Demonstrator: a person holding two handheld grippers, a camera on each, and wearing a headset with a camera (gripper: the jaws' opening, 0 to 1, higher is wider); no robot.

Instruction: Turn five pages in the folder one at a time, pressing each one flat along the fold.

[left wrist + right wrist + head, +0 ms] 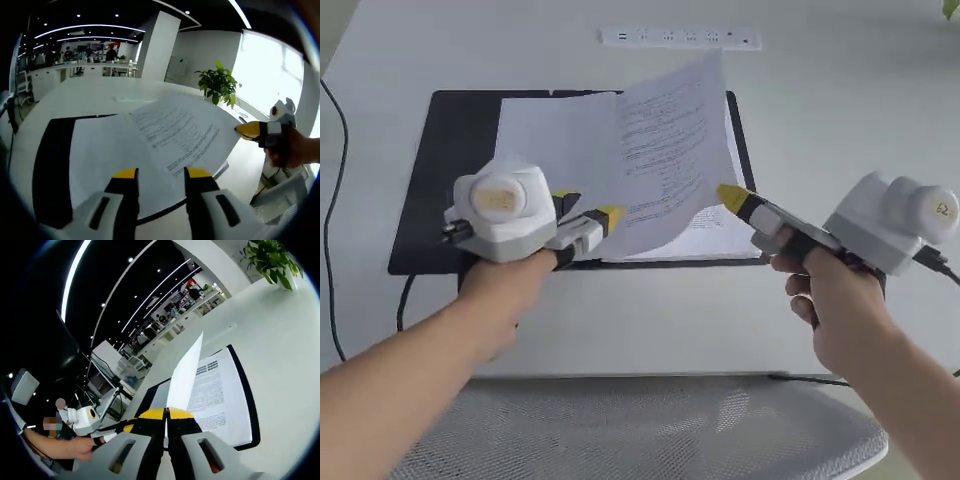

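Folder (450, 170) lies open on tabletop (840, 110). Right hand-held gripper (166, 414) clenched on free edge of page (665, 140), which stands lifted over the fold. Left hand-held gripper (159, 174) released, jaws apart, near folder's front edge. Page likely light, floppy, creases easily: pinch the edge lightly.

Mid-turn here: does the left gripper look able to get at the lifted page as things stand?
Probably yes. The left gripper is open at the folder's near edge, and the lifted page, pinched by the right gripper, hangs just ahead of its jaws with nothing between.
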